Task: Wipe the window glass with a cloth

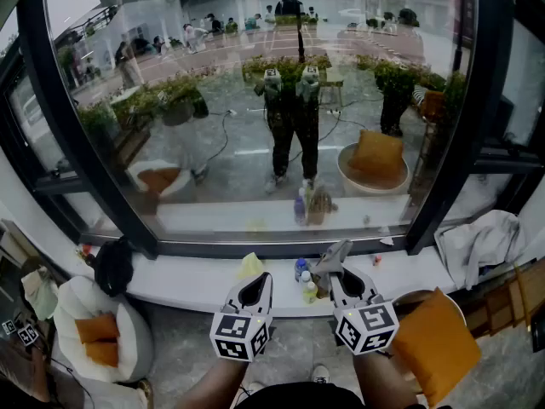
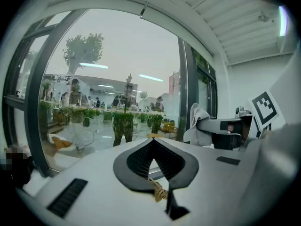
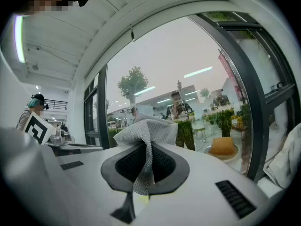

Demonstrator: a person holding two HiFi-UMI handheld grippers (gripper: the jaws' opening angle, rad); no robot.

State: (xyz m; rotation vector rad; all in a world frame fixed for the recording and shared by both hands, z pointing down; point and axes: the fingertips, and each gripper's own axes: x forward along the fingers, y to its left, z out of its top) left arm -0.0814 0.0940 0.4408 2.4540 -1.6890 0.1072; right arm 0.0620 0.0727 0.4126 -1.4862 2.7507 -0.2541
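The right gripper view alone shows the grip closely. The right gripper [image 3: 146,147] is clenched on the grey cloth [image 3: 146,131], with one fold pinched between its two pads and the rest bunched up just above the jaw tips. The left gripper view shows the left gripper [image 2: 153,145] closed, with nothing between its pads. Only the head view gives the pose: both grippers are held low and side by side, their tips pointing forward over the white sill [image 1: 196,284]. The window glass [image 1: 255,100] stands ahead of the jaws.
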